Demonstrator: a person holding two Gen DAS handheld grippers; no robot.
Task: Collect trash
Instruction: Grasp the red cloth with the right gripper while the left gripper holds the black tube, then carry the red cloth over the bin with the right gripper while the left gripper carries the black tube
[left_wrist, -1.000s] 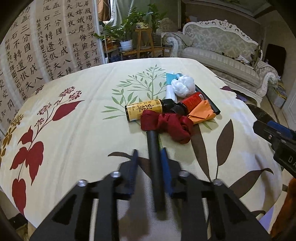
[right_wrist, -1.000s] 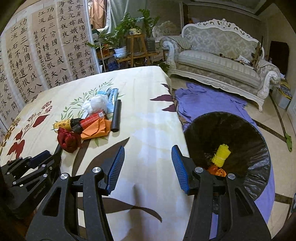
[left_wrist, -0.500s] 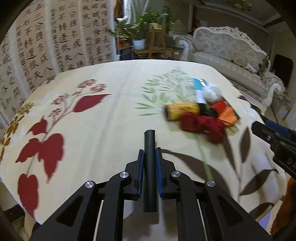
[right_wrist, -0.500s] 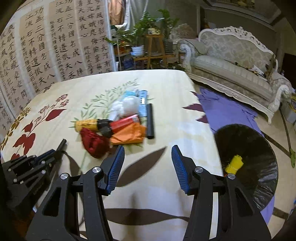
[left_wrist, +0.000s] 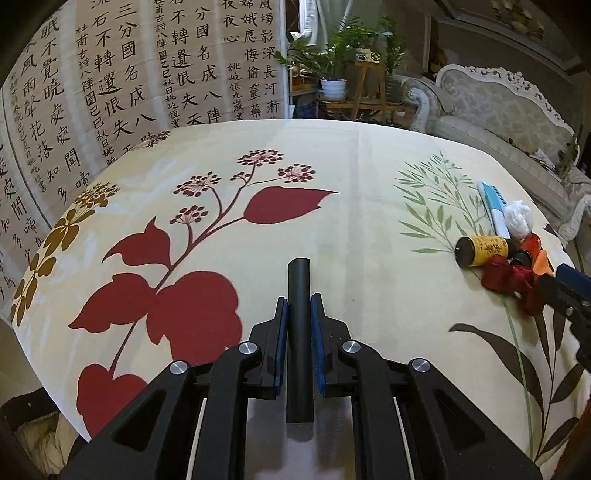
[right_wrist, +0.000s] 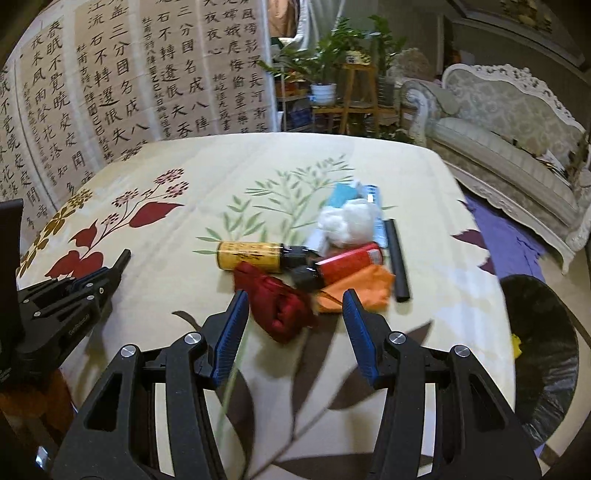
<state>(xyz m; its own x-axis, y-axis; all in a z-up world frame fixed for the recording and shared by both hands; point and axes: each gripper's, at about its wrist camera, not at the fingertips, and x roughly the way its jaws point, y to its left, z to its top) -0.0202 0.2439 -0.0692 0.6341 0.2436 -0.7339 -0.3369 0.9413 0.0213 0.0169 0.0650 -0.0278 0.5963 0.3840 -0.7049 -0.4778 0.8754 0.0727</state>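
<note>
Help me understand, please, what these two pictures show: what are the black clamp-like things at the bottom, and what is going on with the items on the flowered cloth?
They are two hand-held grippers, one in each of a person's hands, with a wide-angle camera on each looking along its fingers. One picture is from the left gripper, which is shut on a black tube. The other is from the right gripper, open and empty, pointing at a pile of trash on the flowered tablecloth: a yellow bottle, a red bottle, a crumpled red cloth, orange paper, white wadding, a second black tube and blue-and-white packaging. A black-lined bin stands beside the table, at the right.
</note>
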